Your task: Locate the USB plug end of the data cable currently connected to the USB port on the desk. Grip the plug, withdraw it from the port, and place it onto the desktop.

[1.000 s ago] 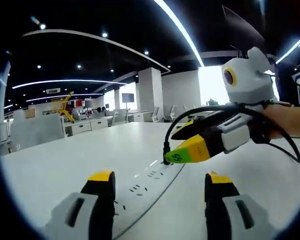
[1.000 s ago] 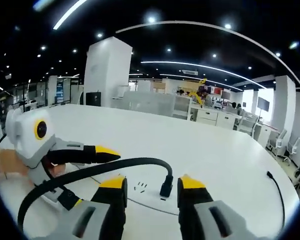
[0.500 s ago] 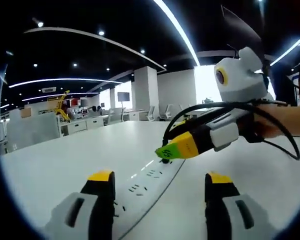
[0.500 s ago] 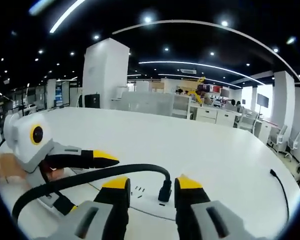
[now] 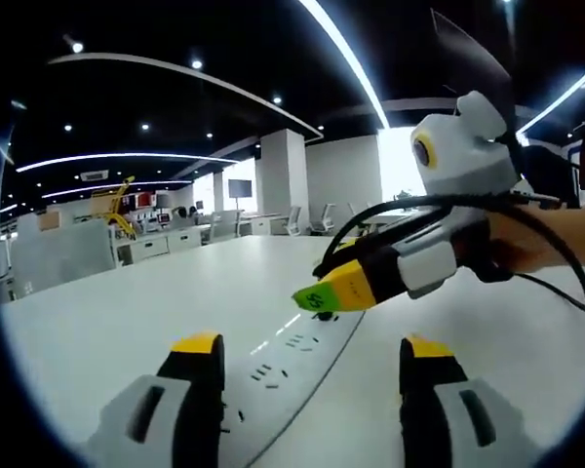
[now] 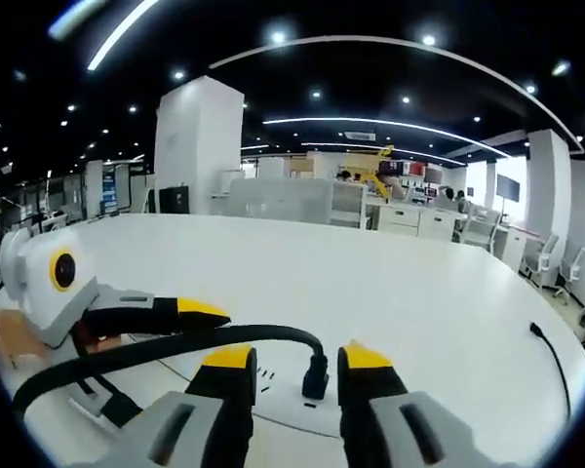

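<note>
Our right tongs (image 6: 292, 361) have their two yellow tips on either side of the black USB plug (image 6: 315, 375), and we cannot tell if they touch it. That plug stands upright in the port strip (image 5: 292, 356) set into the white tabletop (image 6: 390, 283), and its black cable (image 6: 156, 349) curves off toward nine o'clock. Our left tongs (image 5: 312, 351) are spread wide with nothing between them, low over the strip. Far off at three o'clock lies another thin cable (image 6: 551, 351).

Dark ceiling with glaring light strips (image 5: 346, 58) and spots — bright white desktop (image 6: 370, 283), soft blur, fisheye-bent edges.
</note>
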A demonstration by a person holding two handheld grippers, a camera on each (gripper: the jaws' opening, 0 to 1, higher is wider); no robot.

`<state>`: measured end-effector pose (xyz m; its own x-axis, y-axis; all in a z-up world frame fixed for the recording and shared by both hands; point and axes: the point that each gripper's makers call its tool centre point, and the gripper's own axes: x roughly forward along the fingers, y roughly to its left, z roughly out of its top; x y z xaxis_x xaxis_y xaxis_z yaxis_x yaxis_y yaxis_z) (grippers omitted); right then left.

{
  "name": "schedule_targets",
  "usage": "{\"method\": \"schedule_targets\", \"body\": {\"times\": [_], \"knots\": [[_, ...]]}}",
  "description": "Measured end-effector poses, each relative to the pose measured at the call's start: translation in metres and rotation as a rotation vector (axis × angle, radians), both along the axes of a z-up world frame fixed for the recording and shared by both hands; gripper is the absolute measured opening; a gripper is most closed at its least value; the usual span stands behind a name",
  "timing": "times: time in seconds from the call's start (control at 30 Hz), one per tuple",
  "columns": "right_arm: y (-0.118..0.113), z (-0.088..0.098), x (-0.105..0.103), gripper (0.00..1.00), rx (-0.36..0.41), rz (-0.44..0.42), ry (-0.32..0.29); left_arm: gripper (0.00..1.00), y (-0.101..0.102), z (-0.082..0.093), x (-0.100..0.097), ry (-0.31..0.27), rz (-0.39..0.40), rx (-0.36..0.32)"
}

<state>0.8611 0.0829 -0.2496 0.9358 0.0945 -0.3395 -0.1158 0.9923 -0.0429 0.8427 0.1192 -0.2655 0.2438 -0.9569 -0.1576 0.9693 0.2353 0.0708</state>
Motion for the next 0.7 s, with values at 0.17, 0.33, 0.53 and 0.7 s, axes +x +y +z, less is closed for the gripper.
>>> {"method": "schedule_targets", "body": {"times": [0.17,0.33,0.53,0.7], "knots": [[0.0055,-0.0015,0.0024,0.33,-0.006,0.003,-0.001,0.73,0.0004,-0.0005,0.0003,-0.002,-0.006,0.002],[0.0091,-0.0033,0.0035,0.32,-0.015,0.0,0.003,0.73,0.0013,-0.0006,0.0,-0.005,-0.01,0.002],[0.0066,-0.0032,0.0046,0.29,-0.002,-0.021,-0.007,0.73,0.0012,-0.0014,0.0006,-0.006,-0.009,0.003],[0.0035,-0.0027,0.0053,0.26,0.009,-0.038,-0.015,0.73,0.0009,-0.002,0.0001,-0.014,-0.01,0.002]]}}
